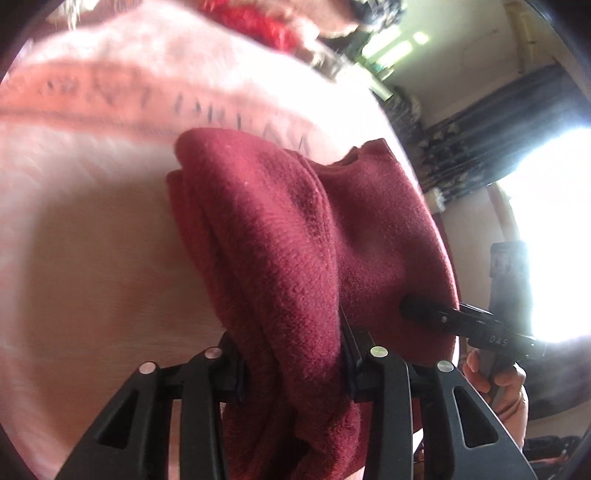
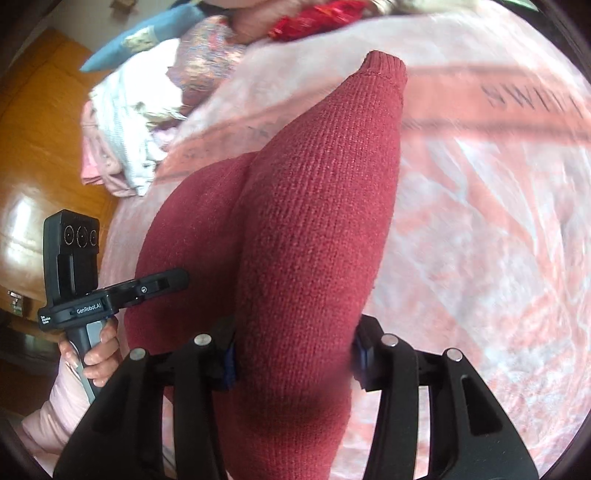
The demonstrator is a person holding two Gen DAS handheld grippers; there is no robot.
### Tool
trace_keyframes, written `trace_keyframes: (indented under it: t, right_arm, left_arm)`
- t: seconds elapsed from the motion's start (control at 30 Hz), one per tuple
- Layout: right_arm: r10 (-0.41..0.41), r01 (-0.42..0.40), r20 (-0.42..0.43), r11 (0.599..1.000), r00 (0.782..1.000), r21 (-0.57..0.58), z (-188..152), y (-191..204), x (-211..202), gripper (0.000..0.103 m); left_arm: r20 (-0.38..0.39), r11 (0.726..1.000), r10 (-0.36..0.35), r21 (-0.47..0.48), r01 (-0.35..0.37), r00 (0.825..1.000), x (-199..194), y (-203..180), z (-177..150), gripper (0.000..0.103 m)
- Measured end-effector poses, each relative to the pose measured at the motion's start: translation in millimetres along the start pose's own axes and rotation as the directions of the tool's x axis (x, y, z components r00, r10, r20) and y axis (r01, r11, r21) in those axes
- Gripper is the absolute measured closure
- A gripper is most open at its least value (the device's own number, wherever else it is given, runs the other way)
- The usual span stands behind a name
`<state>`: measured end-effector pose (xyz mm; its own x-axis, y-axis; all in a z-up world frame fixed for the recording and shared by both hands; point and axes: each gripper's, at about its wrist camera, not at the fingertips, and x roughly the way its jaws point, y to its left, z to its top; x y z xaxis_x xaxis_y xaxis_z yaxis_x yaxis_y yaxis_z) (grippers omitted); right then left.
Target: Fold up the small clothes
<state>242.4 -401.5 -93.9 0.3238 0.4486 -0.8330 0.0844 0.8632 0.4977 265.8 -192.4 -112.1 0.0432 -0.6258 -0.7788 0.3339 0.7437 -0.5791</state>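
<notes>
A dark red knitted garment (image 1: 295,236) hangs bunched between both grippers above a pink blanket (image 1: 92,240). My left gripper (image 1: 295,369) is shut on a thick fold of it. In the left wrist view the right gripper's fingers (image 1: 424,310) press into the cloth at the right. In the right wrist view my right gripper (image 2: 295,365) is shut on the same garment (image 2: 314,221), whose ribbed cuff (image 2: 386,66) points up and away. The left gripper (image 2: 155,286) grips the cloth at the left there.
The pink blanket (image 2: 480,221) with dark lettering covers the bed. A pile of white and pink clothes (image 2: 125,125) lies at its far left edge, with a blue item (image 2: 147,33) and a red item (image 2: 314,18) behind. A wooden floor (image 2: 33,147) lies left.
</notes>
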Motion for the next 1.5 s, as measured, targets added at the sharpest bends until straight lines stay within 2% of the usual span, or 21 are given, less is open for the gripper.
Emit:
trace_keyframes:
  t: [0.1,0.2,0.27,0.4,0.47,0.53,0.6,0.63,0.67,0.73,0.8,0.83,0.9,1.03,1.1,1.17,1.2,1.27,1.33,1.47,1.5]
  right_arm:
    - [0.041,-0.038,-0.029,0.996,0.999,0.084,-13.8,-35.0,25.2,0.049]
    - [0.088,-0.089,0.019,0.991,0.996,0.101,-23.0,-39.4,24.0,0.044]
    - [0.078,-0.08,0.024,0.993,0.997,0.09,-27.9,-36.1,20.4,0.036]
    - [0.081,-0.084,0.043,0.993,0.996,0.077,-51.8,-36.7,-1.6,0.032]
    - [0.096,-0.099,0.038,0.991,0.995,0.09,-68.5,-46.5,-15.7,0.032]
    - [0.101,-0.104,0.033,0.99,0.994,0.09,-86.4,-49.6,-26.4,0.032]
    - [0.082,-0.083,0.014,0.994,0.997,0.077,-105.6,-49.6,-32.4,0.032]
    - [0.079,-0.079,0.005,0.994,0.997,0.076,-110.1,-48.5,-33.2,0.035]
    - [0.079,-0.078,-0.006,0.994,0.997,0.081,-116.5,-48.3,-31.6,0.047]
    - [0.095,-0.093,-0.017,0.991,0.995,0.094,-121.8,-47.3,-27.4,0.061]
    - [0.082,-0.082,0.006,0.992,0.997,0.091,-127.3,-48.9,-27.9,0.068]
    - [0.075,-0.075,0.008,0.992,0.997,0.098,-129.1,-50.8,-25.8,0.071]
    - [0.069,-0.069,0.004,0.989,0.998,0.129,-133.6,-57.0,-17.0,0.072]
    - [0.104,-0.107,0.027,0.978,0.994,0.179,-139.2,-66.0,-12.8,0.072]
    - [0.061,-0.066,0.04,0.987,0.997,0.146,-140.5,-57.6,-19.6,0.067]
    - [-0.023,0.016,0.056,0.993,0.998,0.114,-146.0,-46.2,-31.3,0.047]
    - [-0.064,0.057,0.069,0.993,0.996,0.1,-148.1,-41.6,-36.3,0.042]
    - [-0.165,0.158,0.102,0.985,0.981,0.074,-155.5,-29.2,-48.9,0.027]
    - [-0.259,0.252,0.119,0.965,0.958,0.068,-164.6,-18.6,-60.0,0.014]
    - [-0.329,0.329,0.15,0.944,0.932,0.03,-186.3,-1.5,-76.4,0.011]
    - [-0.344,0.344,0.158,0.938,0.925,0.027,-191.4,3.4,-80.1,0.011]
  left_arm:
    - [-0.055,0.997,0.042,-0.057,-0.045,0.998,40.7,15.1,-1.8,0.055]
    - [-0.055,0.996,-0.005,-0.094,0.0,0.998,43.5,25.8,-1.4,0.051]
    - [-0.058,0.995,0.015,-0.095,-0.02,0.998,39.5,24.8,-1.7,0.047]
    - [-0.004,0.993,0.1,-0.064,-0.1,0.995,12.7,3.2,-15.2,0.037]
    - [0.036,0.99,0.137,-0.047,-0.135,0.99,-2.2,-4.2,-29.5,0.025]
    - [0.08,0.981,0.195,-0.024,-0.194,0.978,-13.9,-11.7,-48.2,0.017]
    - [0.108,0.963,0.268,-0.007,-0.269,0.957,-14.2,-21.0,-65.6,0.017]
    - [0.115,0.956,0.292,-0.006,-0.294,0.949,-18.3,-18.5,-74.9,0.017]
    - [0.116,0.952,0.305,-0.006,-0.306,0.945,-18.7,-17.7,-82.5,0.017]
    - [0.118,0.941,0.338,-0.013,-0.339,0.934,-24.2,-6.7,-101.0,0.019]
    - [0.113,0.919,0.392,-0.012,-0.393,0.913,-15.3,-3.7,-107.7,0.026]
    - [0.095,0.919,0.394,-0.01,-0.395,0.914,-9.9,3.7,-108.0,0.027]
    - [0.087,0.918,0.395,-0.025,-0.395,0.914,1.7,9.9,-106.2,0.027]
    - [0.113,0.902,0.429,-0.001,-0.431,0.896,5.3,9.0,-107.9,0.026]
    - [0.115,0.904,0.426,-0.008,-0.428,0.898,2.5,8.7,-108.8,0.026]
    - [0.118,0.907,0.421,-0.023,-0.422,0.899,-4.8,7.3,-111.3,0.025]
    - [0.123,0.908,0.418,-0.04,-0.416,0.9,-11.1,6.6,-113.9,0.025]
    - [0.135,0.898,0.44,-0.066,-0.435,0.888,-21.2,4.4,-120.4,0.017]
    - [0.147,0.882,0.471,-0.088,-0.463,0.87,-32.1,0.9,-129.1,0.016]
    - [0.154,0.862,0.506,-0.071,-0.501,0.849,-43.0,-14.5,-142.5,0.008]
    - [0.144,0.85,0.526,-0.057,-0.524,0.838,-45.0,-19.7,-146.1,0.008]
